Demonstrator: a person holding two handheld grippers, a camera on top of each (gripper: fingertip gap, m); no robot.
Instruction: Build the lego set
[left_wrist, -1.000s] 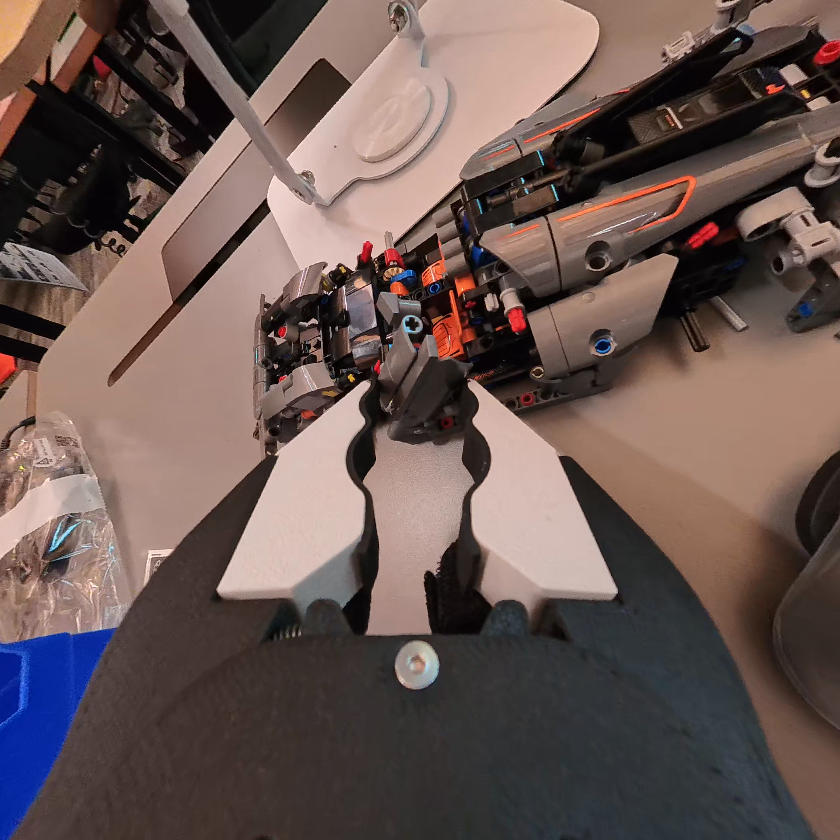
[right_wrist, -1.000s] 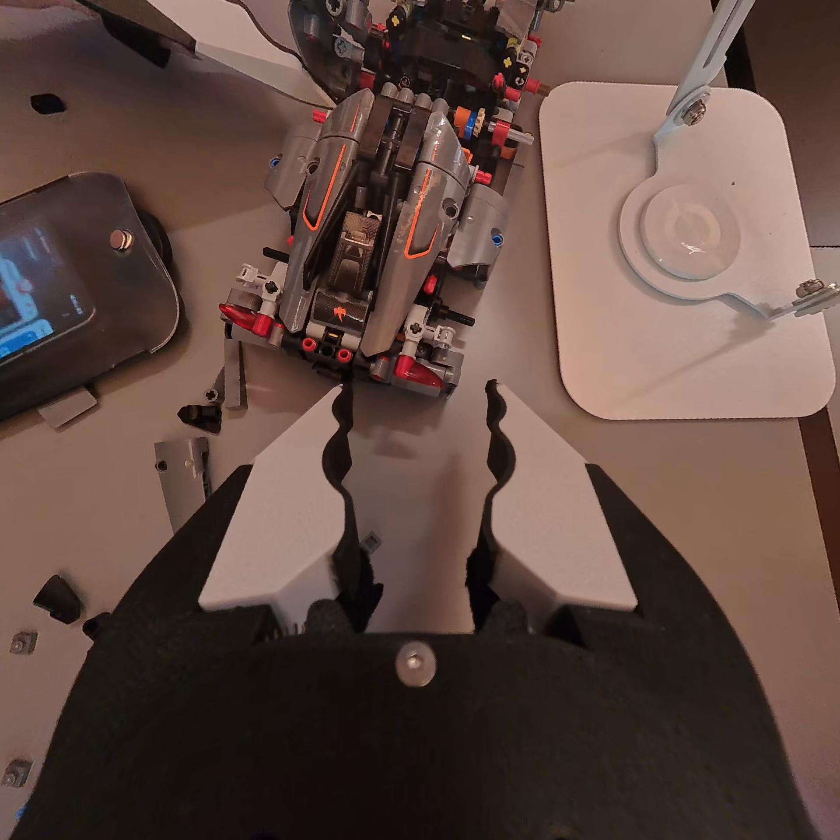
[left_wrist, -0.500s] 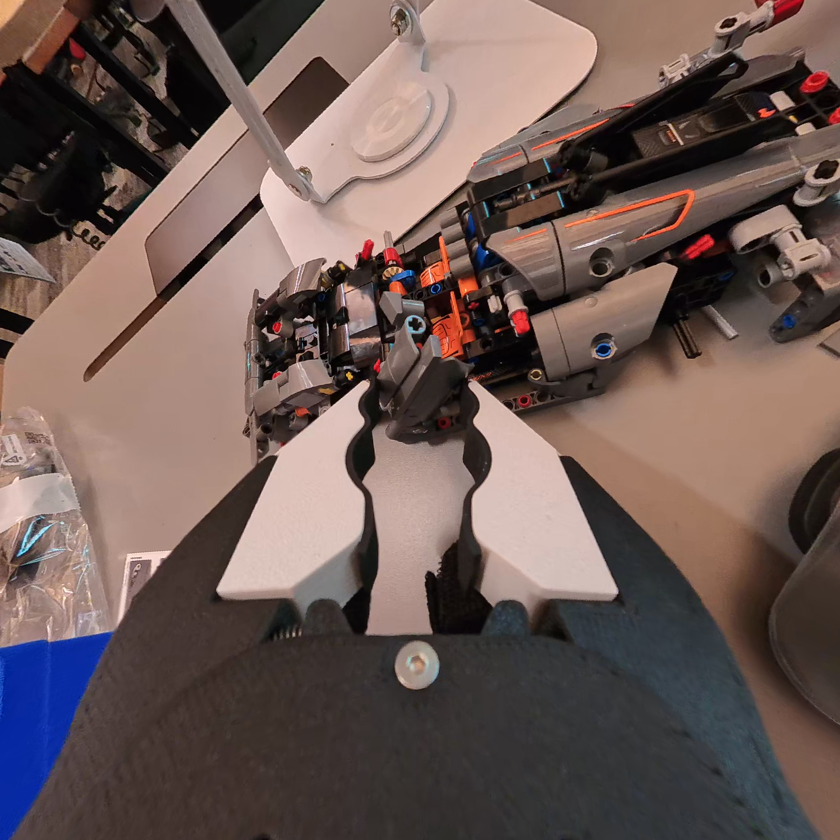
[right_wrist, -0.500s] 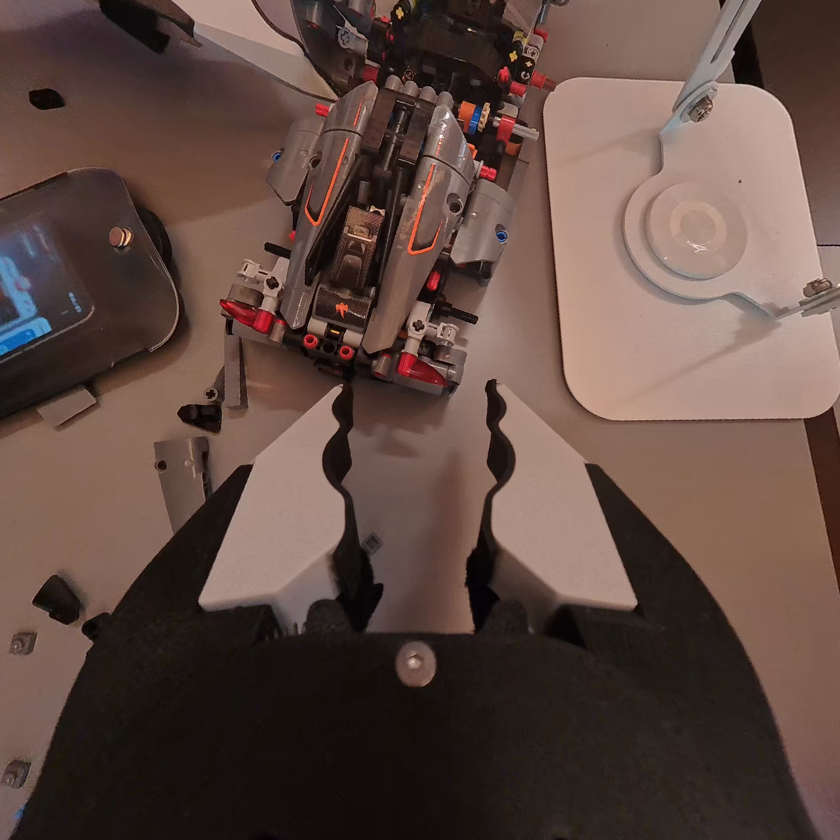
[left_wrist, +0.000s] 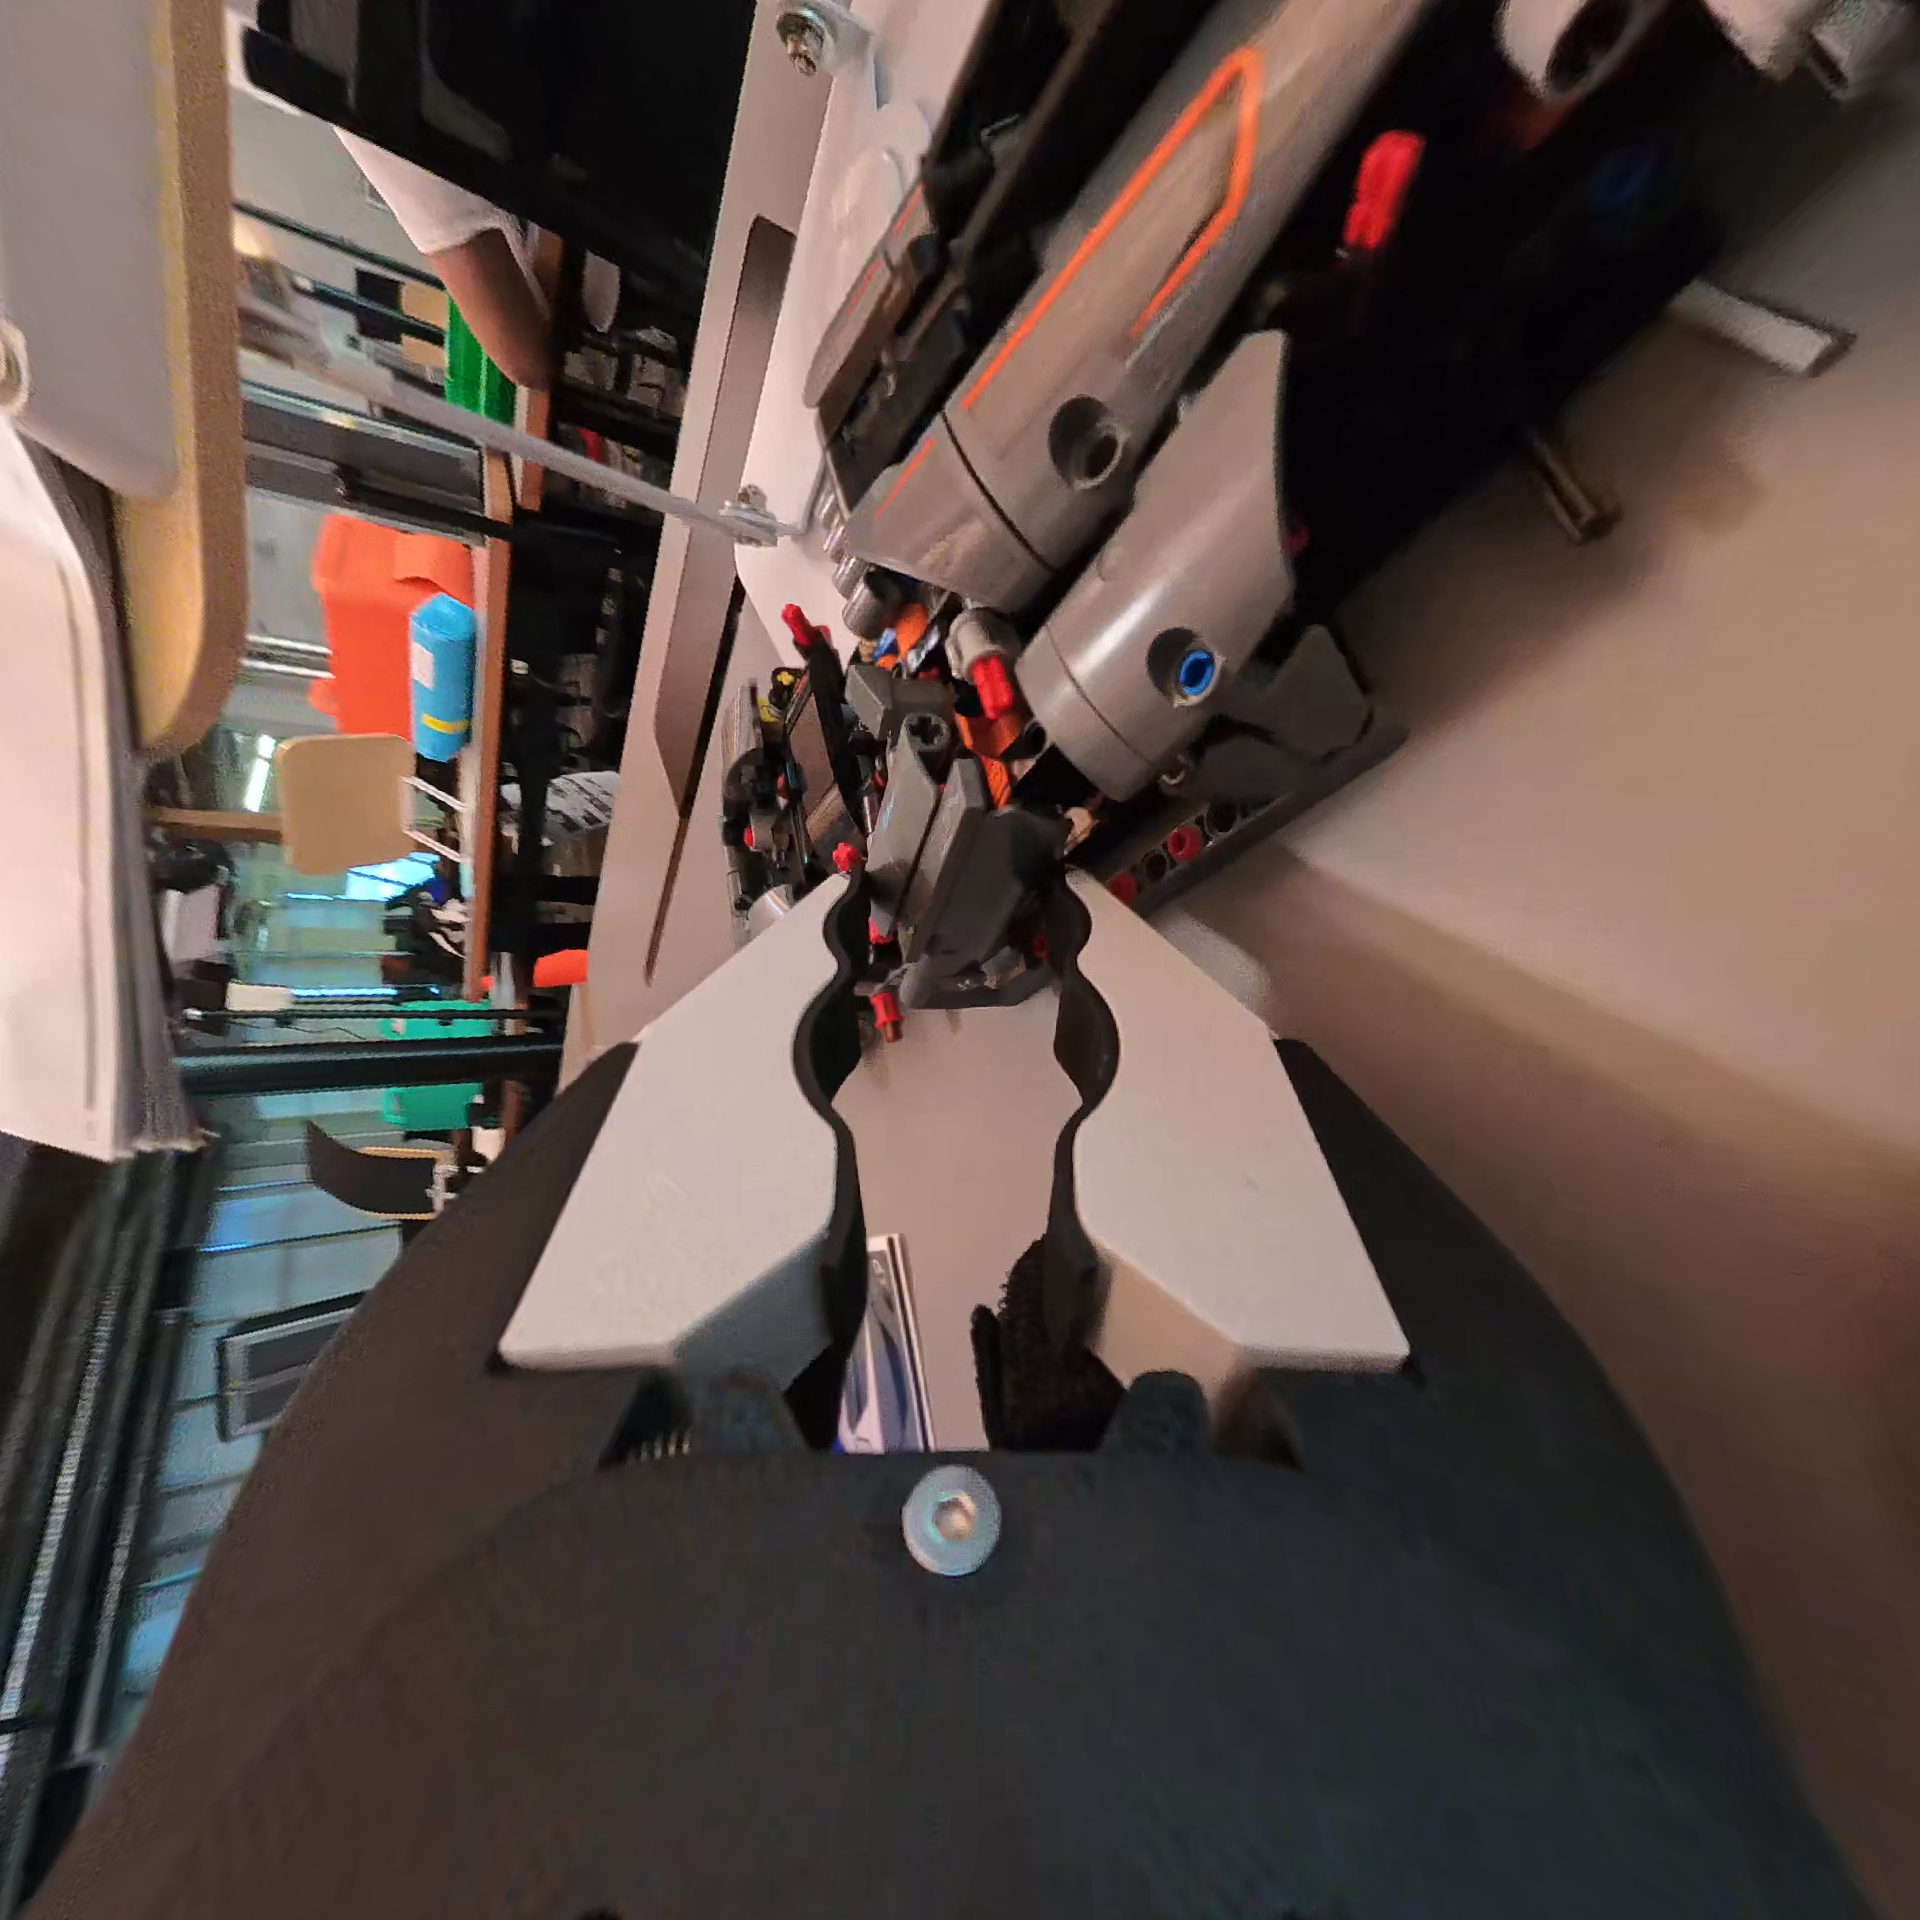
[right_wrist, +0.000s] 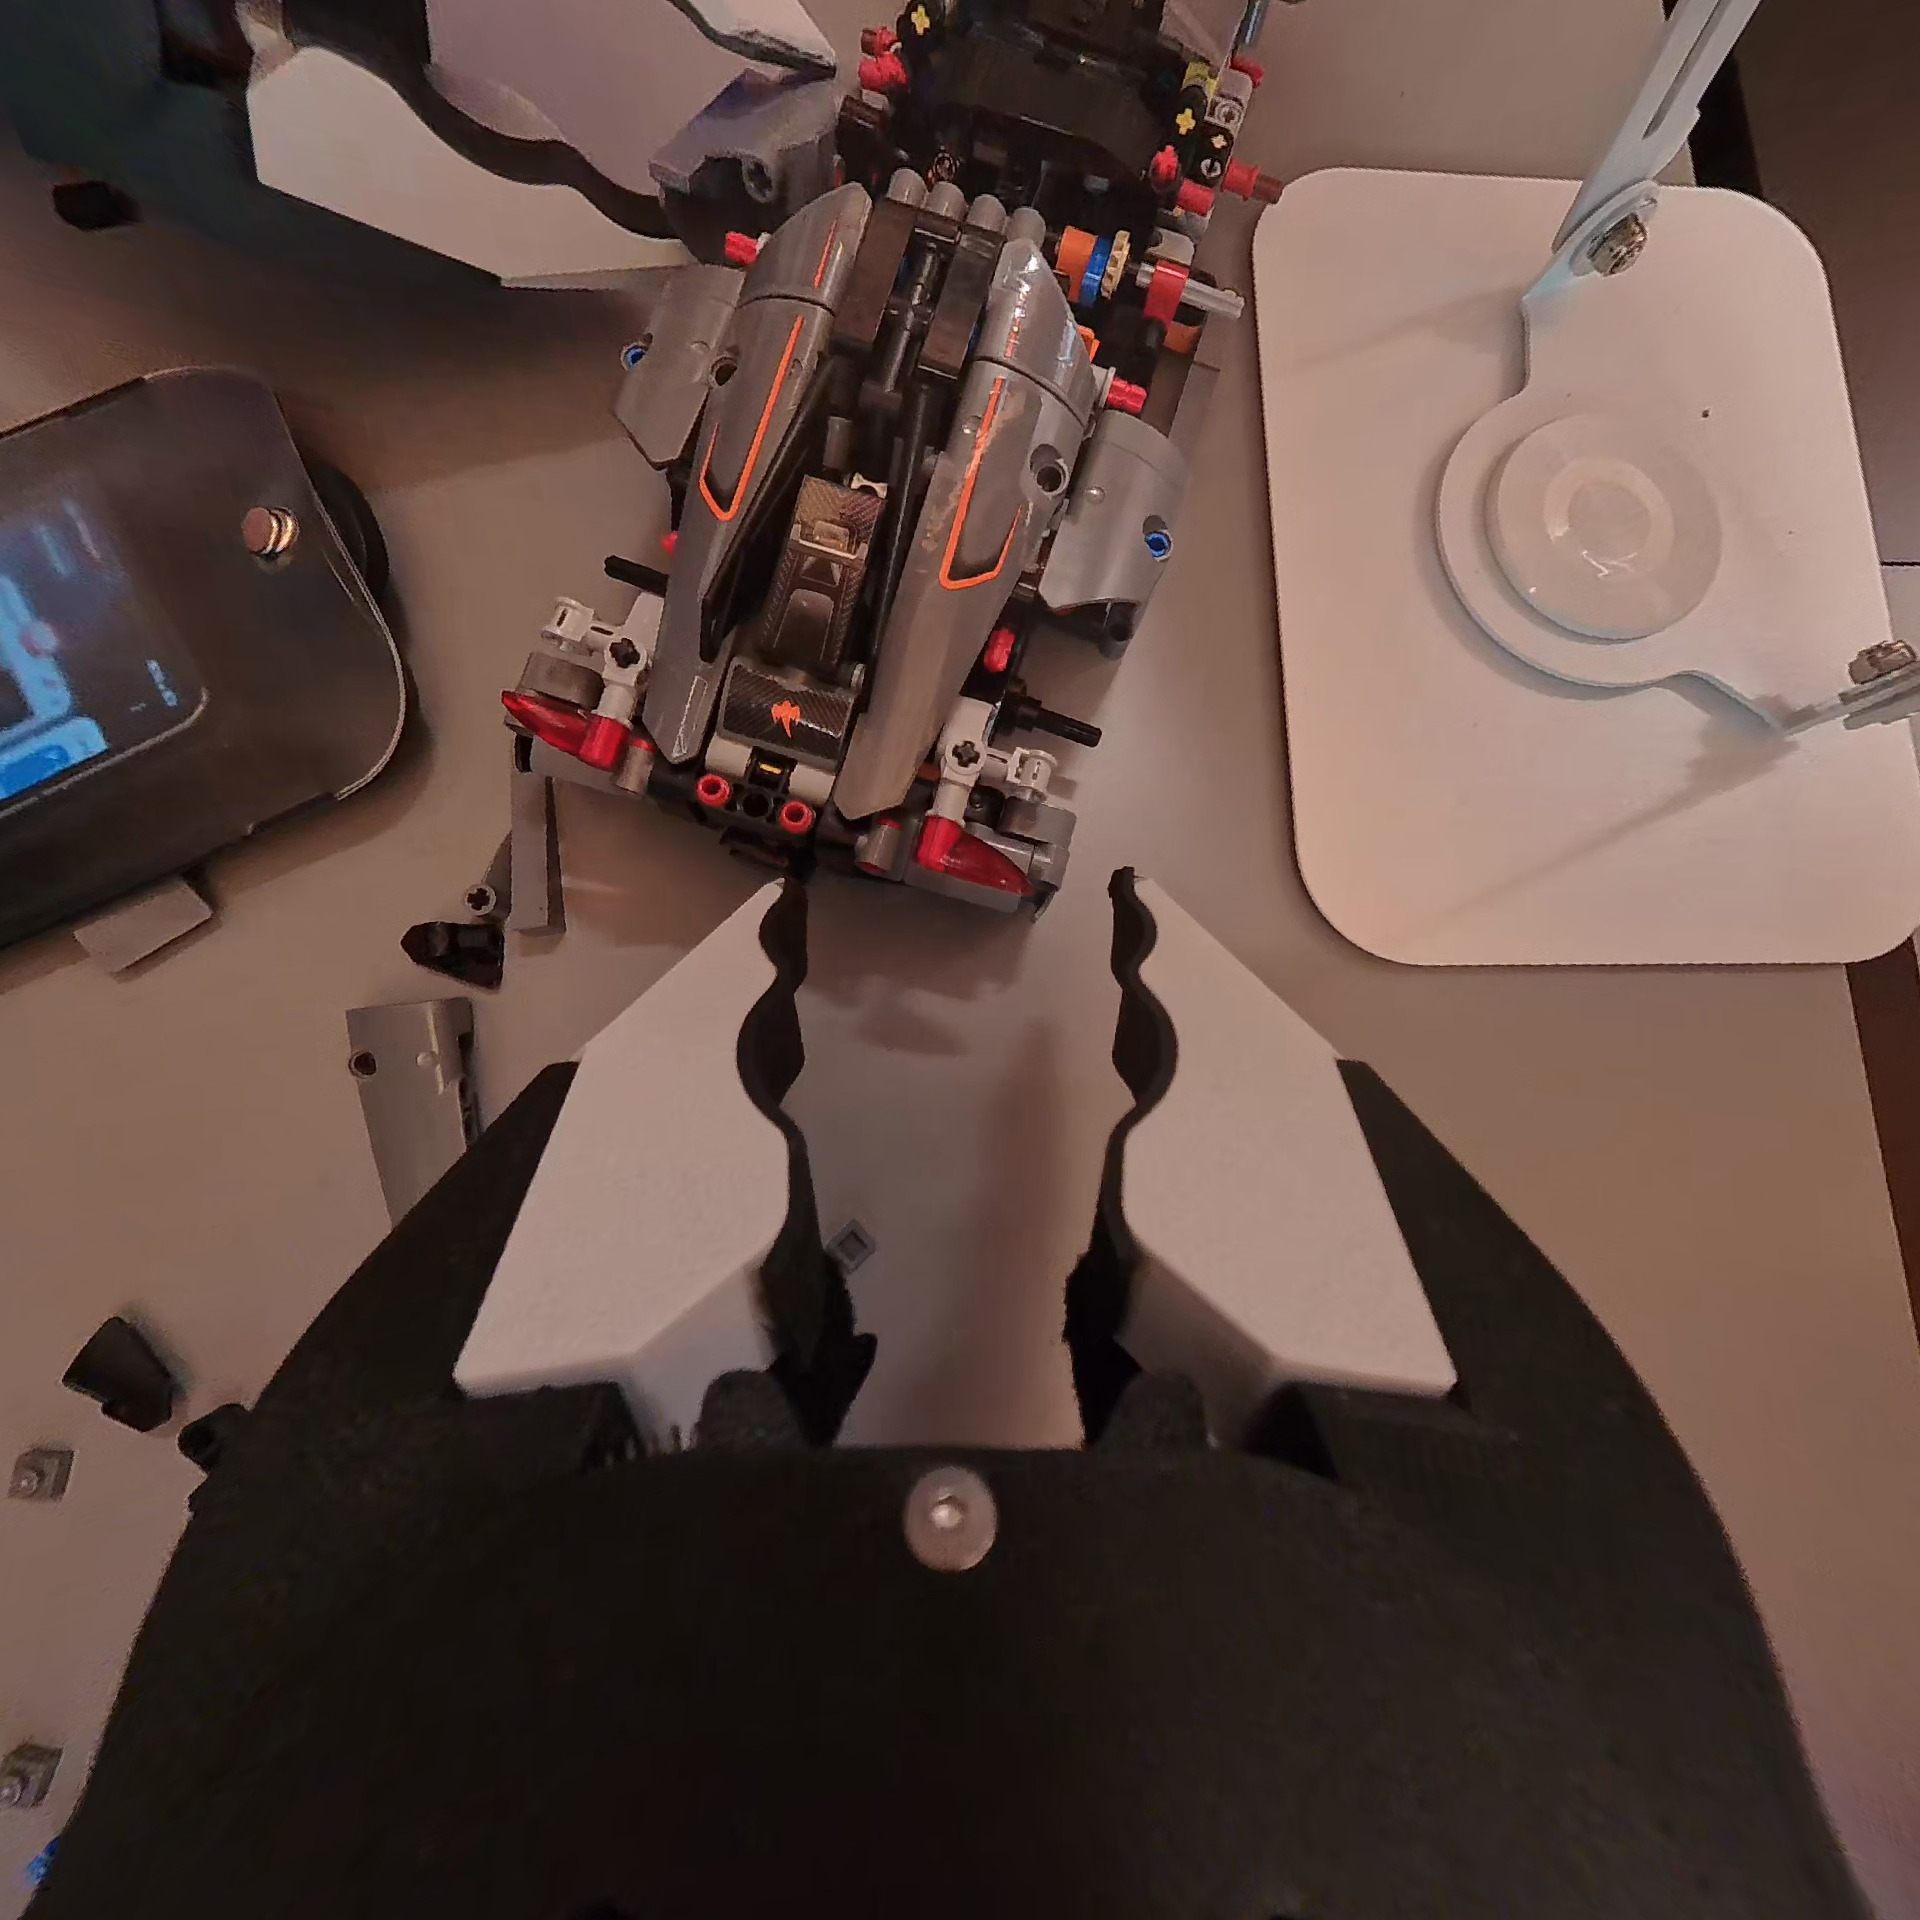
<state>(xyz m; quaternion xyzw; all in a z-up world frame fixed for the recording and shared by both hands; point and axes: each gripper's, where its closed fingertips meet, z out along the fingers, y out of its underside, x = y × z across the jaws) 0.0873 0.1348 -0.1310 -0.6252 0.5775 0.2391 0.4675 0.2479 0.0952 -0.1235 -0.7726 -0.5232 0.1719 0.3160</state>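
Left gripper, rolled sideways, clamps a dark grey angular plastic sub-assembly against the side of the grey-and-orange studless lego car on the matte table, probably to seat it. Right gripper hangs behind the car, fingers apart, empty.

Left wrist view: camera rolled sideways, low over grey surface, very near flank of grey-and-black brick-built car with orange stripes, facing along its side toward background shelving.

Right wrist view: camera high above car, looking steeply down at its red-tipped end, nearby, level.

Shared: car, white rounded plate with metal bracket beside car, left tool at car's far end.
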